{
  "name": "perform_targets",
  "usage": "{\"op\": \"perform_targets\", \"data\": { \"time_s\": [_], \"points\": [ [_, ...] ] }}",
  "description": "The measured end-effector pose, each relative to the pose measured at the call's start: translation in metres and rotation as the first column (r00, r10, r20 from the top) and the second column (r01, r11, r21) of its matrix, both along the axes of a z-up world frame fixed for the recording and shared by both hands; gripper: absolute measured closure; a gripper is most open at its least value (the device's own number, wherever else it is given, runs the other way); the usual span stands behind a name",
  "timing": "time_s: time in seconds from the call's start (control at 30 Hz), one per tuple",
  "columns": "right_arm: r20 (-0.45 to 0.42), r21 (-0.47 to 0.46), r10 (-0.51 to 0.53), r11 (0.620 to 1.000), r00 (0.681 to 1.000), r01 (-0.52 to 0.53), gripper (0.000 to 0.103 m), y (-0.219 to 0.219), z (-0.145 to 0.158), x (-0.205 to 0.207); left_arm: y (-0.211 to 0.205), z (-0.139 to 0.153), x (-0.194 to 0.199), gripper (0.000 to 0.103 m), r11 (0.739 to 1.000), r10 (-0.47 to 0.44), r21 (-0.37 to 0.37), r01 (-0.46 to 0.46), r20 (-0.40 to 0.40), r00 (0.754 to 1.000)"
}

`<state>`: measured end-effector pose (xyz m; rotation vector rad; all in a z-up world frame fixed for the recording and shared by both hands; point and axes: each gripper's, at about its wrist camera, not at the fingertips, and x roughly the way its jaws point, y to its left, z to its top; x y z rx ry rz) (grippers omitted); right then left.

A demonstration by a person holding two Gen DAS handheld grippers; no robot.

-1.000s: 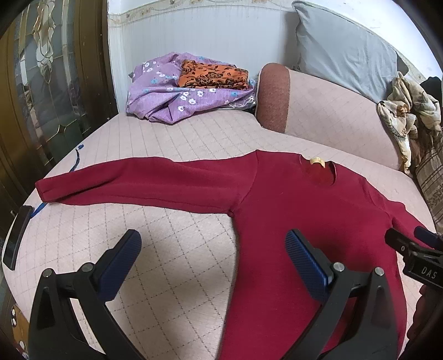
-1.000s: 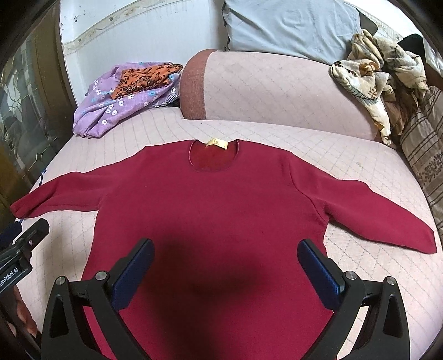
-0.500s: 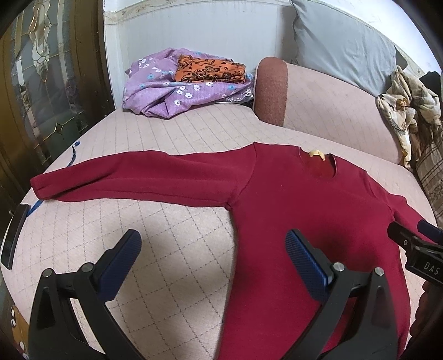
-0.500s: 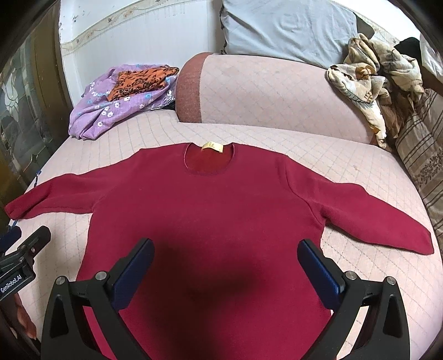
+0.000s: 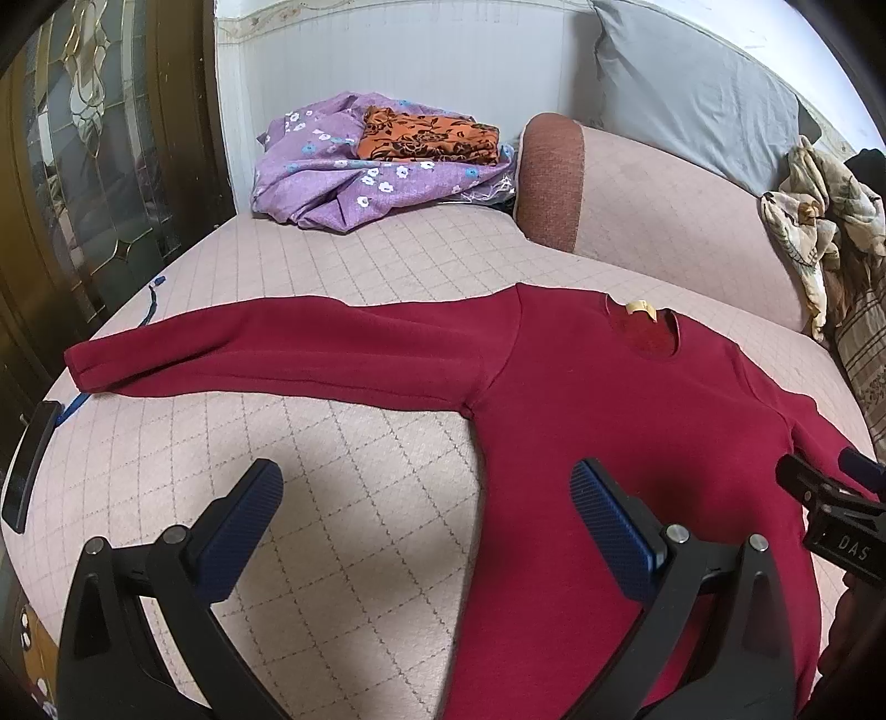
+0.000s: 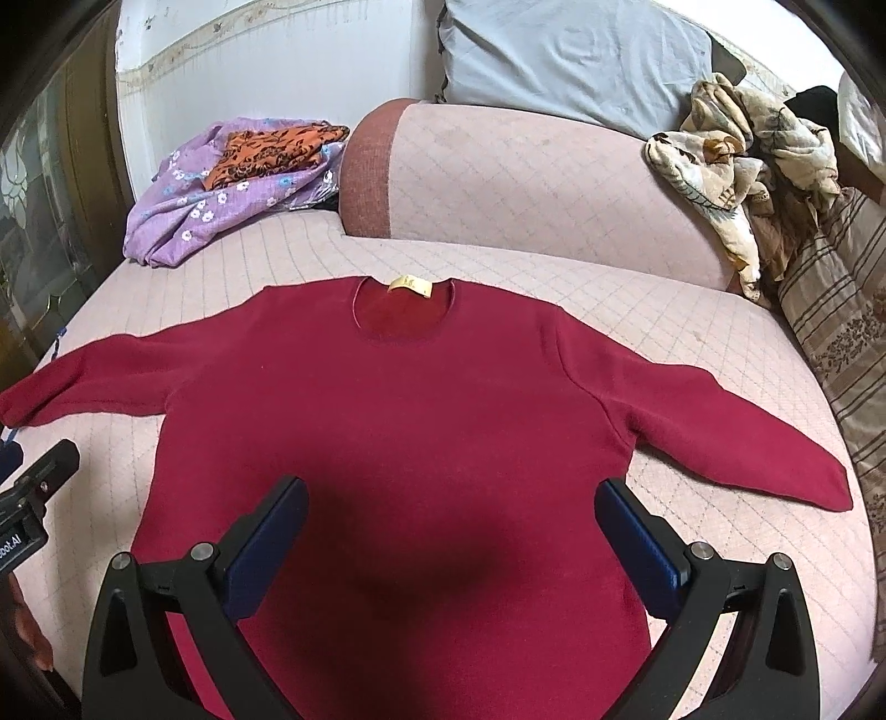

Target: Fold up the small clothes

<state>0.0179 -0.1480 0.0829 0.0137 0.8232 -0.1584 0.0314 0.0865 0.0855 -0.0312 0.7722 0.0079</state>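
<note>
A dark red long-sleeved top (image 6: 421, 421) lies flat on the pink quilted bed (image 6: 692, 343), neck away from me, both sleeves spread out. In the left wrist view the top (image 5: 609, 410) fills the right half, its left sleeve (image 5: 266, 354) stretched to the left. My left gripper (image 5: 426, 498) is open and empty, above the bed beside the top's left side. My right gripper (image 6: 451, 515) is open and empty, above the middle of the top's body. The right gripper's body shows at the right edge of the left wrist view (image 5: 830, 515).
A purple flowered cloth (image 5: 354, 177) with a folded orange garment (image 5: 426, 141) lies at the back left. A pink bolster (image 6: 526, 183), a grey pillow (image 6: 565, 50) and a crumpled patterned cloth (image 6: 736, 160) lie along the back. A dark phone (image 5: 27, 465) lies at the bed's left edge.
Both grippers have drawn slightly back and up, so the top sits a little further off in both views. Both stay open. The top has not moved.
</note>
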Motion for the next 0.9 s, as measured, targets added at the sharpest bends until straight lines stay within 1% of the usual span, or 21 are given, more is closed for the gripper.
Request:
{"op": "perform_targets", "data": {
  "time_s": [0.1,0.27,0.53,0.63,0.7,0.8,0.9],
  "points": [
    [-0.012,-0.007,0.002,1.0,1.0,-0.002,0.0,0.002,-0.002,0.001,0.0,-0.001,0.001,0.0,1.0,-0.001,0.002,0.001,-0.005,1.0],
    [-0.035,0.013,0.013,1.0,0.999,-0.012,0.0,0.002,-0.006,0.002,0.0,-0.001,0.002,0.0,1.0,-0.001,0.005,0.001,-0.006,1.0],
    [-0.024,0.036,0.009,0.999,1.0,-0.009,0.0,-0.003,-0.007,-0.002,0.003,-0.002,0.001,0.0,1.0,-0.004,0.013,0.004,-0.008,1.0],
    [-0.023,0.02,0.005,1.0,1.0,-0.004,0.0,-0.003,-0.009,-0.003,0.008,-0.003,0.003,0.0,1.0,0.006,0.004,-0.006,-0.013,1.0],
    [-0.019,0.008,0.008,1.0,1.0,-0.007,0.0,-0.002,-0.009,-0.003,0.013,-0.004,0.005,0.0,1.0,0.011,-0.003,-0.011,-0.018,1.0],
    [-0.026,0.022,0.009,1.0,1.0,-0.008,0.0,-0.003,-0.012,-0.002,0.028,-0.006,0.011,0.0,0.999,0.028,-0.02,-0.029,-0.039,0.999],
    [-0.035,0.02,0.011,1.0,0.999,-0.011,0.0,-0.003,-0.015,0.0,0.054,-0.011,0.019,0.0,0.994,0.087,-0.053,-0.091,-0.065,0.994]
  ]
}}
